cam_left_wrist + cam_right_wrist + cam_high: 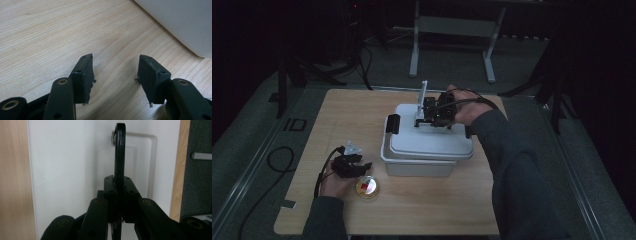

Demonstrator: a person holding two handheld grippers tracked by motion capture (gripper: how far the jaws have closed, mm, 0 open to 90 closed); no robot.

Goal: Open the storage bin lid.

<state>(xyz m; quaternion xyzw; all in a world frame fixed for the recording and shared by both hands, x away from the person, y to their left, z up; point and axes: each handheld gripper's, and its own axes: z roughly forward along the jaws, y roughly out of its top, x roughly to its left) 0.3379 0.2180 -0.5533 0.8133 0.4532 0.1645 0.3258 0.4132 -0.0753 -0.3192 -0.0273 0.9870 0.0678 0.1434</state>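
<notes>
Wooden table point(422, 210), white box point(427, 150) mid-table: right gripper point(119, 195) clamped on its black handle point(120, 152), left gripper point(115, 72) jaws apart near left edge.

left gripper point(115, 72): fingers apart, nothing between | wooden table point(50, 37) | white box point(185, 22) upper right

Person's in dark grey long sleeves point(512, 170), and both grippers, the left gripper point(115, 72) and the right gripper point(119, 195), are matte black with chunky jaw blocks, brass-ringed pivot holes, black trailing cables, plus a pale three-cornered plate point(352, 148) on the left one.
</notes>
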